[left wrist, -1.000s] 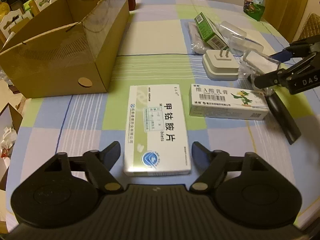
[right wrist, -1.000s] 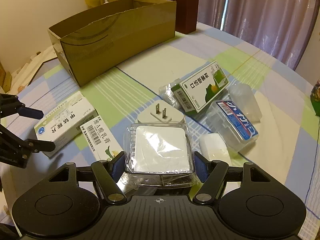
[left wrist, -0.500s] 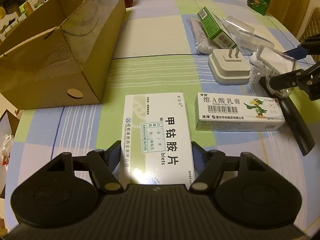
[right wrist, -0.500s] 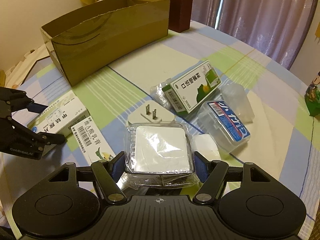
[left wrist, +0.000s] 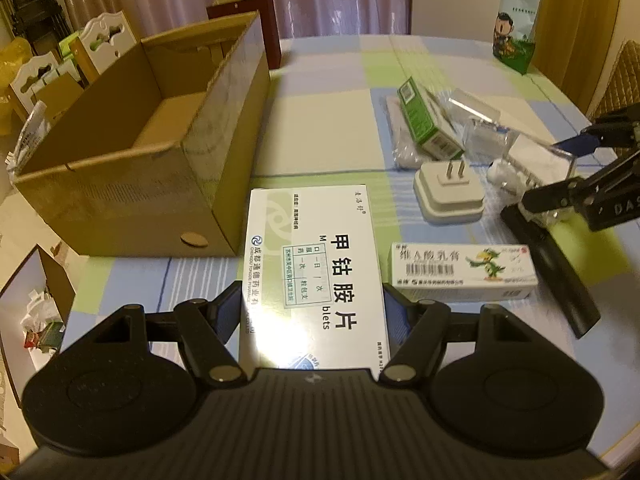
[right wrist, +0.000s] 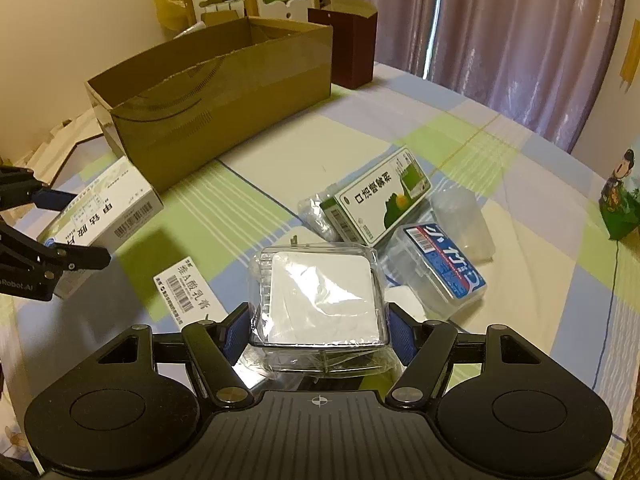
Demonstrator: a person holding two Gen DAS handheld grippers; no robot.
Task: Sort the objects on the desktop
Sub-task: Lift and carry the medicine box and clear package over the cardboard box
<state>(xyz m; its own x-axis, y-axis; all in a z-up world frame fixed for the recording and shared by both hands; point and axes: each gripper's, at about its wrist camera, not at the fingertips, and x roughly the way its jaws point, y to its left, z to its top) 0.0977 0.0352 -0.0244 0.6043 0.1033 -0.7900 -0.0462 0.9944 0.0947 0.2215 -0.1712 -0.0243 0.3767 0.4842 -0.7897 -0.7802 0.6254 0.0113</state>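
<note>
My left gripper (left wrist: 313,302) is shut on a white medicine box (left wrist: 314,264) with Chinese print, held off the table beside the open cardboard box (left wrist: 140,152). In the right wrist view the same gripper (right wrist: 78,228) holds that white box (right wrist: 108,216) above its own shadow. My right gripper (right wrist: 318,320) is shut on a clear plastic case (right wrist: 320,292) with a white pad inside, held above the table. It also shows at the right edge of the left wrist view as the right gripper (left wrist: 554,172).
On the checked tablecloth lie an ointment box (left wrist: 460,270), a white plug adapter (left wrist: 448,192), a green box (right wrist: 380,196), a blue-labelled clear box (right wrist: 440,272) and a black bar (left wrist: 552,272). A dark red box (right wrist: 348,44) stands behind the cardboard box. A green bag (left wrist: 516,12) stands at the far edge.
The left gripper slid around the white medicine box, shut on it and lifted it toward the cardboard box. The right gripper rose with the clear case still in it.
</note>
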